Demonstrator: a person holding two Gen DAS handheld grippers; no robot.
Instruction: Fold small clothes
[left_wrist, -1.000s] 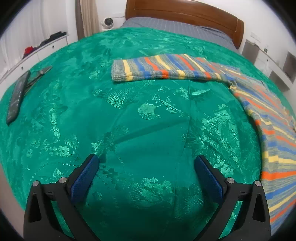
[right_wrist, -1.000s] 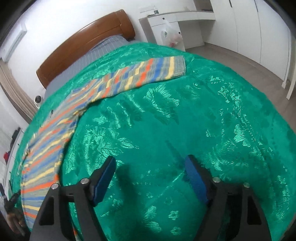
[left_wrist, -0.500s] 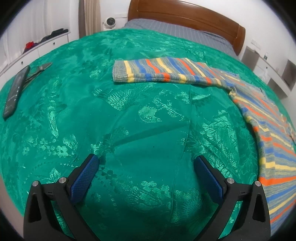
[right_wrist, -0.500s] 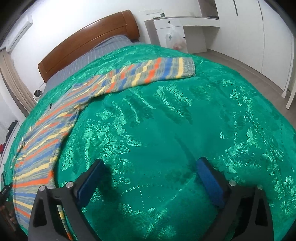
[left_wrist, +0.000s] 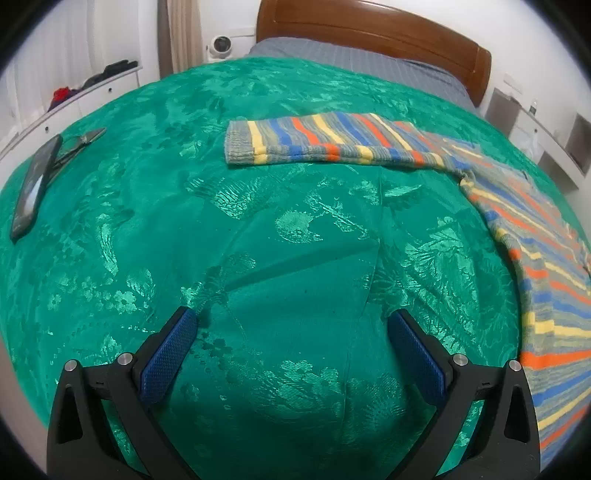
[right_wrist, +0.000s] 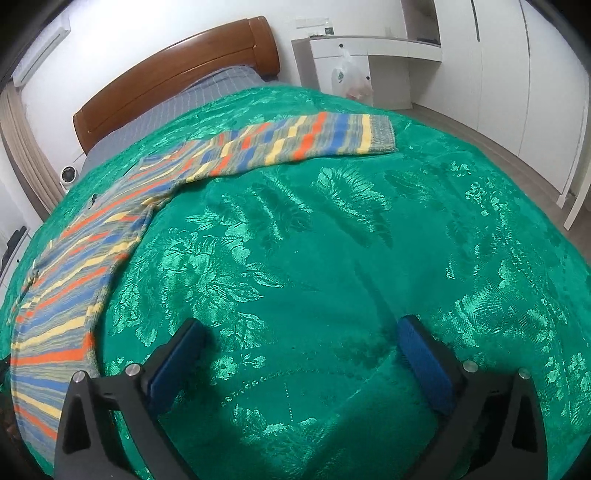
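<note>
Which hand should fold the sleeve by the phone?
Probably left. The left gripper faces that sleeve near the phone, open and empty. The right gripper faces the other sleeve.

Glossy green brocade bedspread (left_wrist: 295, 258); matt ribbed-knit striped sweater (left_wrist: 332, 142) lying on it; polished wooden headboard (right_wrist: 177, 74) beyond; claw pads (left_wrist: 166, 354) of knurled blue rubber.

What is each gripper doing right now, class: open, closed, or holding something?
Left gripper: open, holding nothing.
Right gripper: open, jaws just widened, nothing between them.

No legible text or labels anywhere
</note>
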